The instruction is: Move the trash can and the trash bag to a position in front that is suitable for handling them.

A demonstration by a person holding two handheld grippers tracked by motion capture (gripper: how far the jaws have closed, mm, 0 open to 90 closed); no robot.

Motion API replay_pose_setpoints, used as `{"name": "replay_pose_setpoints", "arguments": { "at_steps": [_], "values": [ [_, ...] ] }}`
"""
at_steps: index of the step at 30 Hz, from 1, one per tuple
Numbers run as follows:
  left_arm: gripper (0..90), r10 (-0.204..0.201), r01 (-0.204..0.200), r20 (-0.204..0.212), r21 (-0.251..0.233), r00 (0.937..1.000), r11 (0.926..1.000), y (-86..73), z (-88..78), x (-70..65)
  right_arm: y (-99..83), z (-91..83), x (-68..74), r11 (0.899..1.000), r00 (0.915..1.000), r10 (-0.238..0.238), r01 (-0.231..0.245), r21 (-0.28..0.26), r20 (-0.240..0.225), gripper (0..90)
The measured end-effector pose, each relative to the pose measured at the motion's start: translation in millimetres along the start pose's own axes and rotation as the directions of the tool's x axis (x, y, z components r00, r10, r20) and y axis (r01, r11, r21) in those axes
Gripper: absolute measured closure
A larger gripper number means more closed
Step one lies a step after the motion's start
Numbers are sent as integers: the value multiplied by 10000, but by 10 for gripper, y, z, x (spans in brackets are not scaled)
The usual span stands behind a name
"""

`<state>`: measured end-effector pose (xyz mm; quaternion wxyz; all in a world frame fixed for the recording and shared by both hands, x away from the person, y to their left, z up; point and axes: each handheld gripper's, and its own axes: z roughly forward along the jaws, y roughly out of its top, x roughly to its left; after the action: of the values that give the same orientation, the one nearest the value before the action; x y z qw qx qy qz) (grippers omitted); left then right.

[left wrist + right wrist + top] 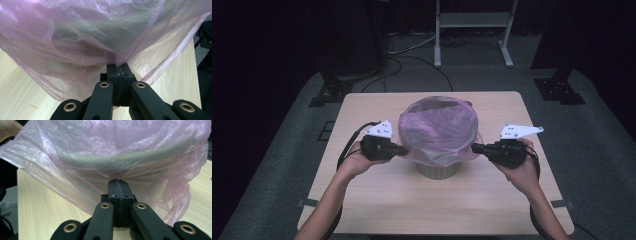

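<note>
The pink plastic bag is stretched over the rim of the grey bin, which stands near the middle of the table. Your left gripper has its fingers clenched on the bag's skirt at the bin's left side. Your right gripper pinches the skirt likewise on the right side, fingers pressed together.

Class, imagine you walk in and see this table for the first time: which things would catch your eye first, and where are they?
First, the pink plastic bag at the table's centre, draped over the rim of a pale bin. Next, the two black tools on either side: the left tool pinches the bag's left edge and the right tool its right edge, jaws shut on the film.
</note>
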<state>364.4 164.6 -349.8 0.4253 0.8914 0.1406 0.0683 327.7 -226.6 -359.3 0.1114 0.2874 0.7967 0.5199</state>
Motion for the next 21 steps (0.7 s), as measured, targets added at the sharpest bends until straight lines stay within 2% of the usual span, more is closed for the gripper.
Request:
{"name": "replay_pose_setpoints", "arguments": {
  "at_steps": [4, 6, 8, 9, 10, 11, 12, 13, 14, 15, 16, 17, 19, 20, 21],
  "values": [
    [900, -148, 147, 41, 151, 9999, 9998, -84, 43, 12, -73, -6, 4, 9994, 9997, 50, -42, 356, -230, 900],
    [900, -212, 211, 91, 153, 9997, 9997, -123, 65, 23, -85, -4, 4, 9992, 9998, 64, -56, 388, -198, 900],
    [900, -294, 293, 92, 117, 9995, 9995, -135, 60, 32, -110, -23, -17, 9997, 9999, 95, -94, 207, -76, 900],
    [900, -290, 289, 97, 114, 9995, 9995, -134, 53, 35, -117, -41, -38, 9997, 9993, 235, -234, 34, -278, 900],
    [900, -299, 299, 68, 100, 9995, 9995, -129, 48, 33, -133, -65, -65, 9991, 9977, 321, -337, -260, -596, 703],
    [900, -248, 247, 40, 126, 9997, 9996, -120, 40, 34, -133, -65, -65, 9991, 9977, 321, -337, -260, -596, 703],
    [900, -218, 218, 9, 107, 9998, 9997, -102, 31, 35, -152, -56, -63, 9991, 9962, 274, -299, -284, -830, 580],
    [900, -218, 218, 9, 107, 9998, 9997, -102, 31, 35, -152, -56, -63, 9991, 9962, 274, -299, -284, -830, 580],
    [900, -213, 213, 4, 77, 9998, 9997, -89, 34, 33, -165, -32, -41, 9991, 9952, 207, -242, -350, -958, 524],
    [900, -213, 213, 4, 77, 9998, 9997, -89, 34, 33, -165, -32, -41, 9991, 9952, 207, -242, -350, -958, 524],
    [899, -212, 211, 17, 65, 9998, 9998, -84, 38, 31, -164, 0, -18, 9989, 9951, 146, -189, -436, -980, 441],
    [899, -215, 215, 48, 48, 9998, 9998, -78, 48, 25, -164, 0, -18, 9989, 9951, 146, -189, -436, -980, 441],
    [899, -152, 151, 114, 72, 9998, 9999, -63, 70, 12, -153, 53, 22, 9994, 9960, -124, 95, -333, -885, 395],
    [899, -148, 147, 137, 82, 9998, 9999, -58, 76, 9, -152, 101, 55, 9988, 9967, -424, 405, -275, -689, 350],
    [899, -148, 147, 151, 87, 9998, 9999, -54, 80, 8, -152, 101, 55, 9988, 9967, -424, 405, -275, -689, 350]
  ]
}}
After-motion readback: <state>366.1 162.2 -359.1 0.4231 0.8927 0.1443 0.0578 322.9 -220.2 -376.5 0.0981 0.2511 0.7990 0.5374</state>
